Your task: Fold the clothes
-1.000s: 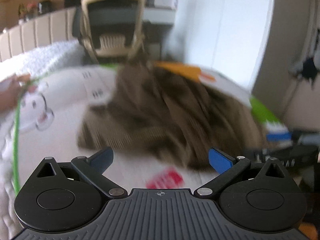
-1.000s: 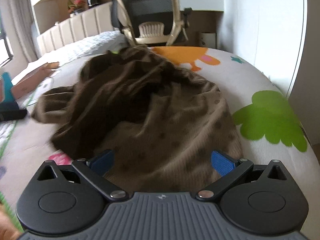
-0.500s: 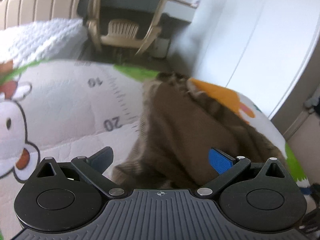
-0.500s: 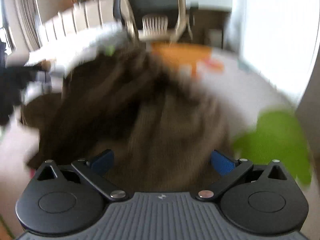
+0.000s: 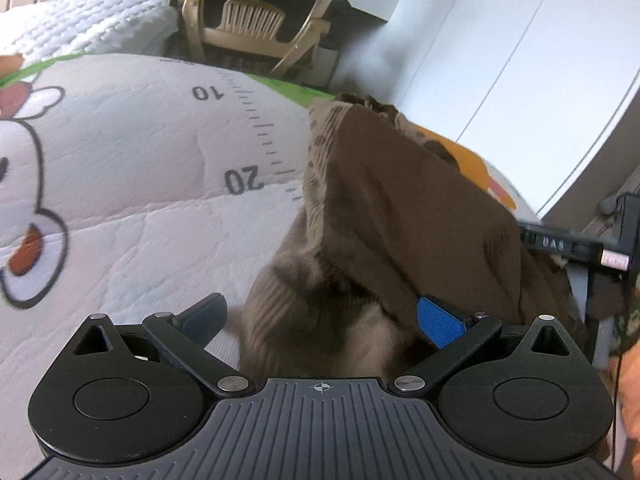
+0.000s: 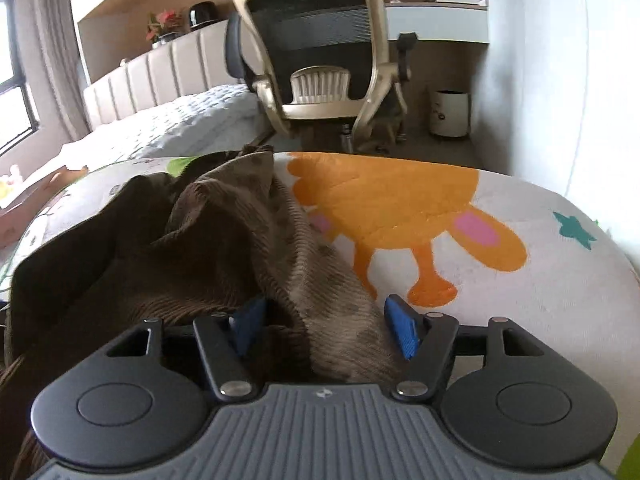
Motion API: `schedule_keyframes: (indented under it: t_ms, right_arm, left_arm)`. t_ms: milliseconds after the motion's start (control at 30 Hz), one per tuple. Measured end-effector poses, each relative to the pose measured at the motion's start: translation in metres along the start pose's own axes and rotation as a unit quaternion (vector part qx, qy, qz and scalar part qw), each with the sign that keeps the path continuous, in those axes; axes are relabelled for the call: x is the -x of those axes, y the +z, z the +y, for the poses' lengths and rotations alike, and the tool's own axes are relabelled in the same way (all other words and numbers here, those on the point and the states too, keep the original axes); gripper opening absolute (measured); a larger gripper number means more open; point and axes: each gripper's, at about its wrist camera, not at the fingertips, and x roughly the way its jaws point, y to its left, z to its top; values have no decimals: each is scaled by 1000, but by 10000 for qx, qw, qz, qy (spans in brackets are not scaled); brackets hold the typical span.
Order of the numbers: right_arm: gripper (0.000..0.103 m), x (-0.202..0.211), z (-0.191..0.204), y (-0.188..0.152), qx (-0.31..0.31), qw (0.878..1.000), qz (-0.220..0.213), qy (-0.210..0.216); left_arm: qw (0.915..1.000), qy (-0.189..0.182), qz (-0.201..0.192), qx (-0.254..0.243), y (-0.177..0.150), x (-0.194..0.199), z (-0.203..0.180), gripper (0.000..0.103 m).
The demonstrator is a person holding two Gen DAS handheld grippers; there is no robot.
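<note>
Brown ribbed garment [image 6: 224, 248], the item to be folded, lies crumpled on the printed quilt [image 5: 132, 216], with its near edge bunched up against both grippers and its far end reaching toward the office chair [image 6: 316, 60] beyond the quilt. Left gripper [image 5: 320, 316]: the 2 fingers stand spread wide, with a thick roll of the garment [image 5: 384, 216] lying between them but not pinched. Right gripper [image 6: 324, 328]: the 2 blue pads [image 6: 402, 332] are only partly spread, and a fold of cloth runs between them; whether they press on it cannot be told from this view. On the quilt, the garment sits just beside the orange duck print [image 6: 400, 208] and near the printed ruler marks [image 5: 256, 148]. Judged stage: both tools are taking hold of the near edge so the cloth can be spread flat; no fold is made yet. Risks: each gripper may close on several bunched layers rather than on 1 edge, so the garment would rise as a lump; a shallow bite on the loose ribbed knit could slip out under tension; uneven pulls would twist the cloth.
</note>
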Motion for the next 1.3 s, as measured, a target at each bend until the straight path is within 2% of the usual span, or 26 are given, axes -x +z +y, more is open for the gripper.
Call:
schedule_keyframes:
  t_ms: [67,133,167,200,233,267,367,400,433,467,500,600,667,733,800,833,900,967,1000,1033,1067,1167,1233,1300]
  right_arm:
    - [62,0,0,-1,-9,10000,-22,57]
    - [58,3,-2,1,9,10000,-34,91]
    - [57,4,-1,1,35,9999,-42,90]
    - [56,5,-1,1,60,9999,-46,83]
    - [54,5,0,1,78,9999,-47,78]
    - [52,6,0,1,84,9999,-44,81]
    - [41,11,3,-2,143,9998,-56,125]
    - [35,15,6,-4,206,9997,-55,143]
    - [33,21,9,-8,288,9994,-45,159]
    - [32,26,12,-12,368,9992,-27,173]
    - [31,33,15,-16,432,9989,9,204]
    - [30,61,21,-35,515,9976,191,411]
    - [30,87,27,-52,666,9960,337,496]
    - [31,115,34,-69,844,9937,486,558]
    - [35,143,35,-77,822,9943,475,488]
    - [37,158,35,-80,784,9950,447,435]
    - [41,187,32,-81,600,9965,292,513]
    - [46,213,28,-85,259,9957,164,878]
    - [49,220,28,-88,105,9938,166,1096]
    - [49,227,29,-93,-9,9909,208,1329]
    - [49,230,32,-98,-26,9888,269,1468]
    - [49,229,42,-108,257,9898,359,1358]
    - [49,234,41,-111,265,9906,303,1309]
    - [52,241,38,-112,242,9911,181,1294]
  left_arm:
    - [9993,274,-70,-224,-5,3,-3,103]
    - [9976,543,-174,-393,-6,2,-7,97]
    - [9968,624,-228,-437,-5,1,-10,91]
    - [9976,530,-240,-380,-4,1,-10,71]
    - [9984,423,-223,-313,-1,0,-11,64]
    - [9989,332,-205,-259,1,-1,-11,64]
    - [9981,451,-114,-395,2,-9,-15,63]
    - [9978,496,-114,-425,1,-8,-16,57]
    - [9975,529,-108,-447,0,-7,-17,43]
    - [9979,485,-62,-421,-2,-4,-17,35]
    - [9978,488,-25,-458,-5,1,-19,21]
    - [9961,519,98,-706,-17,17,-25,15]
    - [9922,558,171,-1100,-36,40,-35,14]
    - [9900,474,295,-1293,-57,62,-41,15]
    - [9876,396,433,-1454,-79,83,-46,16]
    - [9864,426,493,-1511,-90,93,-48,25]
    - [9853,495,448,-1570,-98,109,-50,34]
    - [9869,428,199,-1540,-95,128,-53,47]
    - [9878,379,60,-1507,-92,137,-55,59]
    - [9886,286,-72,-1475,-88,144,-59,63]
    - [9893,172,-182,-1438,-84,151,-63,64]
    - [9897,-691,89,-1251,-81,154,-81,67]
    - [9832,-1136,470,-1349,-92,143,-103,68]
    - [9733,-1571,849,-1442,-103,132,-126,68]
